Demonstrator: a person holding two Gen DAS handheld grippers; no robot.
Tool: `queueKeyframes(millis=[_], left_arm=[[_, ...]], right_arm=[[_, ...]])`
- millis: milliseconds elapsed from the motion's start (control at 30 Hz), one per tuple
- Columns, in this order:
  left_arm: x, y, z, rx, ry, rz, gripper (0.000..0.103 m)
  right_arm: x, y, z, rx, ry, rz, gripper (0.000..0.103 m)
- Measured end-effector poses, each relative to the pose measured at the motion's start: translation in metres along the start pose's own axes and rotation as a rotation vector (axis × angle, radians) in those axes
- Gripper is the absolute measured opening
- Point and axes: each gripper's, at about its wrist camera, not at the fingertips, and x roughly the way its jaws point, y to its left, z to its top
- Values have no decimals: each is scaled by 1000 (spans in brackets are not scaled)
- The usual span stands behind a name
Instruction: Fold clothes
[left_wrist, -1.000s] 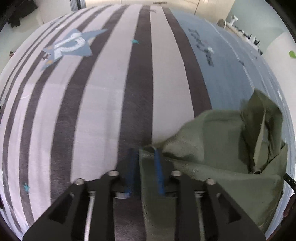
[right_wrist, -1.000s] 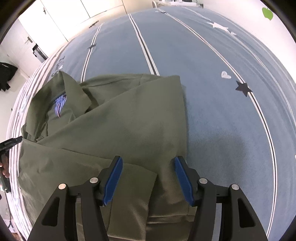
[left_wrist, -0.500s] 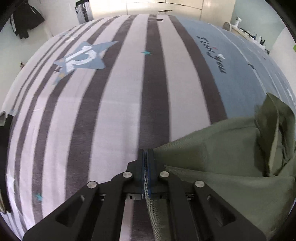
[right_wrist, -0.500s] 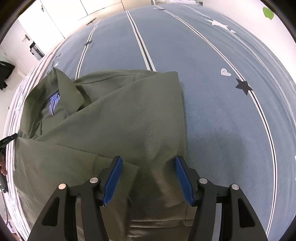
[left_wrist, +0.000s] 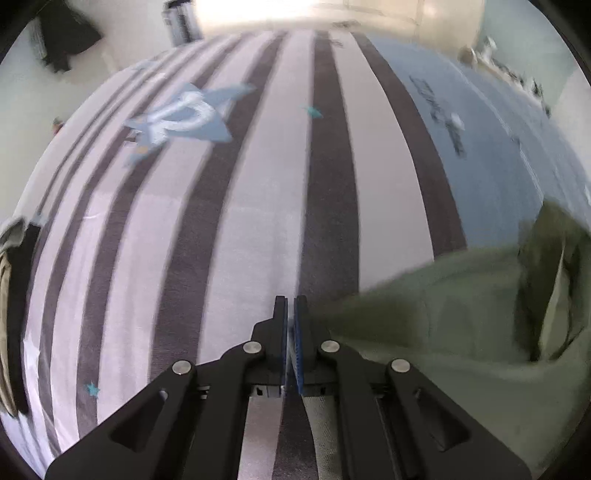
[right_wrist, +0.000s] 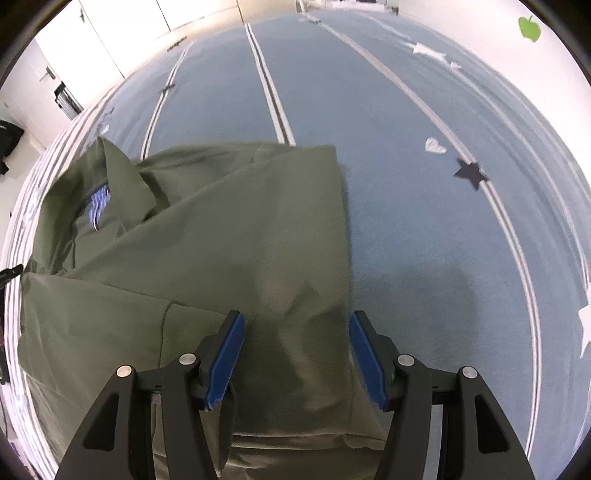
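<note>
Left hand-held gripper (left_wrist: 290, 325) pinches shirt (right_wrist: 221, 236) (low).

Ahead of the left gripper (left_wrist: 290, 314) the grey-and-white striped bedsheet (left_wrist: 258, 206) lies flat and bare as far as the blurred far wall; only the rumpled olive-green shirt (left_wrist: 461, 306) bulks up to its right, with its collar standing tall near the frame's edge. The right gripper (right_wrist: 295, 354) sits with its jaws spread over the shirt's folded layers, which fill the space to its left. To its right, the blue sheet with thin white lines (right_wrist: 424, 221) is unobstructed.
</note>
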Motion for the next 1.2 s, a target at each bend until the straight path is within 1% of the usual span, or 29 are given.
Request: queueKeyframes(millis=[33,67,100,200,267,300,367,400,433,533,600,667,700,767,800,833,900,967,1000,1033,1067,1100,1167,1200], left_arm=[[-7,2,1,-2,-24,20,2],[-14,4,2,-2,-44,17,2],[-21,4,2,-2,-50,-12,2],[-32,-6,-8,13,-13,-122,2],[-31,-19,-19,55,21,-164,2],[-30,-27,-26,81,36,-169,2],[-24,-41,-44,144,64,-146,3],[-19,-46,-52,164,83,-133,3],[-15,-45,-56,163,94,-121,3],[-17,-36,-60,132,96,-98,3],[-19,-31,-63,112,96,-82,3],[-20,-25,-66,91,97,-67,4],[-24,-23,-68,77,98,-70,4],[-41,-19,-76,43,100,-105,6],[-48,-18,-80,32,102,-120,6],[-55,-17,-86,23,105,-135,7],[-68,-17,-100,13,114,-166,8],[-78,-20,-122,18,134,-191,9],[-79,-22,-129,31,148,-194,9],[-74,-24,-138,60,170,-174,10],[-65,-24,-147,90,191,-137,10],[-61,-21,-152,95,193,-125,10],[-59,-12,-159,73,171,-145,9],[-58,-9,-160,63,165,-141,9]], right_arm=[[-4,2,0,-2,-8,13,55],[-8,3,-1,-4,-16,27,55],[-12,5,-1,-6,-24,41,55],[-21,19,-10,-50,-22,103,55],[-20,26,-17,-74,-5,142,55],[-17,25,-18,-83,5,158,55],[-11,31,-28,-107,34,163,55],[-5,32,-30,-119,44,141,55],[2,34,-32,-130,54,117,55],[23,39,-39,-163,85,47,54],[20,34,-38,-151,65,38,54],[13,30,-37,-125,48,38,55],[9,29,-37,-112,39,38,55],[2,25,-36,-85,22,39,55],[0,27,-38,-87,25,58,55],[-9,24,-43,-97,27,80,55],[-15,33,-52,-137,29,108,55],[-12,39,-59,-160,47,105,55],[-7,41,-64,-172,62,95,55],[-2,43,-69,-184,77,86,55],[4,42,-72,-187,93,58,55],[11,40,-76,-190,109,28,55],[15,32,-79,-161,92,60,55],[14,30,-78,-152,91,63,55]])
